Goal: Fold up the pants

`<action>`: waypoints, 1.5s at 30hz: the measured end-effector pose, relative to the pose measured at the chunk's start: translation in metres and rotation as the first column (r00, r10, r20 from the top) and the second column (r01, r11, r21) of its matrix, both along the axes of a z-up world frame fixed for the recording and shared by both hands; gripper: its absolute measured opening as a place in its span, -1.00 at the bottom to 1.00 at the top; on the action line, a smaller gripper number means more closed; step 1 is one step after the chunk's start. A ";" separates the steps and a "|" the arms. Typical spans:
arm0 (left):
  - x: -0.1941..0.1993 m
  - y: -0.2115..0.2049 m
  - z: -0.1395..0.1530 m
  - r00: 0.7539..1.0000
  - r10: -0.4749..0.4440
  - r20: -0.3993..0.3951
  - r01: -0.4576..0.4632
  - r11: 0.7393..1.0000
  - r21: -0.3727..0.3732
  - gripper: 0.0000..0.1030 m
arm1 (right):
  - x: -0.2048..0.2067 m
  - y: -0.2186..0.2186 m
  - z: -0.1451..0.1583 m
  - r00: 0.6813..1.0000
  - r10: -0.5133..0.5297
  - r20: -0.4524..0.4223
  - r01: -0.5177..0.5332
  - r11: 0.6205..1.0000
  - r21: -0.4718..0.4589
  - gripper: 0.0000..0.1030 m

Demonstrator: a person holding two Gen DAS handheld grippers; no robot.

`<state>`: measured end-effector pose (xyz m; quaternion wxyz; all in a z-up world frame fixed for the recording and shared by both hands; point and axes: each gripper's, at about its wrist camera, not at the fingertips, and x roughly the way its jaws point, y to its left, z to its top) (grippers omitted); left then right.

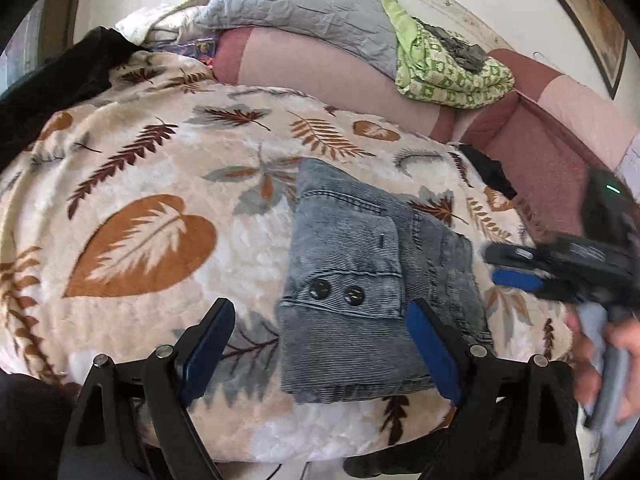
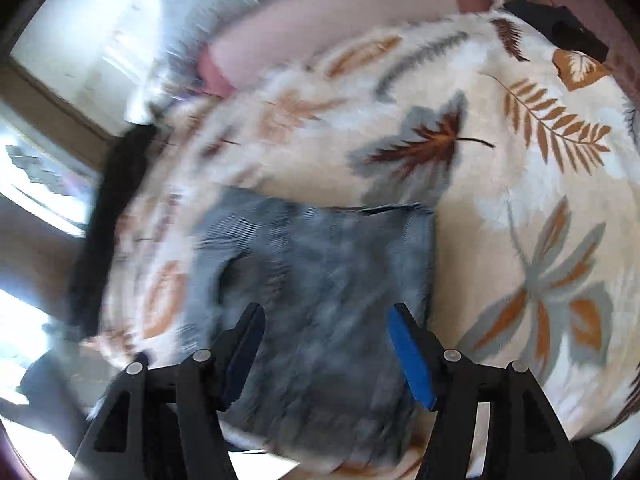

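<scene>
The grey-blue denim pants (image 1: 360,276) lie folded into a compact bundle on the leaf-patterned blanket (image 1: 152,184), with two dark buttons showing on a flap. My left gripper (image 1: 324,344) is open and empty, its jaws on either side of the bundle's near end, just above it. My right gripper (image 1: 508,268) comes in from the right, near the bundle's right edge, blurred. In the right wrist view the right gripper (image 2: 324,348) is open and empty over the pants (image 2: 336,280); the view is blurred by motion.
A pink sofa back (image 1: 320,68) carries a grey quilted cushion (image 1: 300,8) and a green patterned cloth (image 1: 448,68). Black cloth (image 1: 60,80) lies at the blanket's far left. A small black item (image 1: 492,172) sits at the blanket's right edge. A hand (image 1: 608,360) holds the right gripper.
</scene>
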<state>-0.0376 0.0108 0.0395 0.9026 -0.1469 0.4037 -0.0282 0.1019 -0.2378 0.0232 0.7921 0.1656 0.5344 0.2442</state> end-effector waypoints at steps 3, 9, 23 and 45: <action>0.005 0.002 -0.001 1.000 0.015 -0.013 -0.015 1.000 0.007 0.71 | -0.014 0.006 -0.040 0.996 0.052 -0.078 -0.055 0.998 -0.027 0.57; 0.013 -0.011 -0.010 0.997 -0.030 -0.069 0.036 0.995 0.091 0.71 | -0.028 -0.008 -0.020 0.999 0.006 -0.042 -0.007 0.999 -0.043 0.55; 0.008 -0.019 -0.010 0.998 -0.046 -0.040 0.051 0.992 0.113 0.74 | -0.053 -0.018 -0.022 1.000 0.016 0.002 -0.016 0.983 -0.181 0.68; 0.017 -0.030 -0.038 0.986 -0.065 -0.151 0.092 0.979 0.181 0.79 | -0.030 -0.011 -0.031 0.989 -0.015 -0.147 0.056 0.958 0.282 0.80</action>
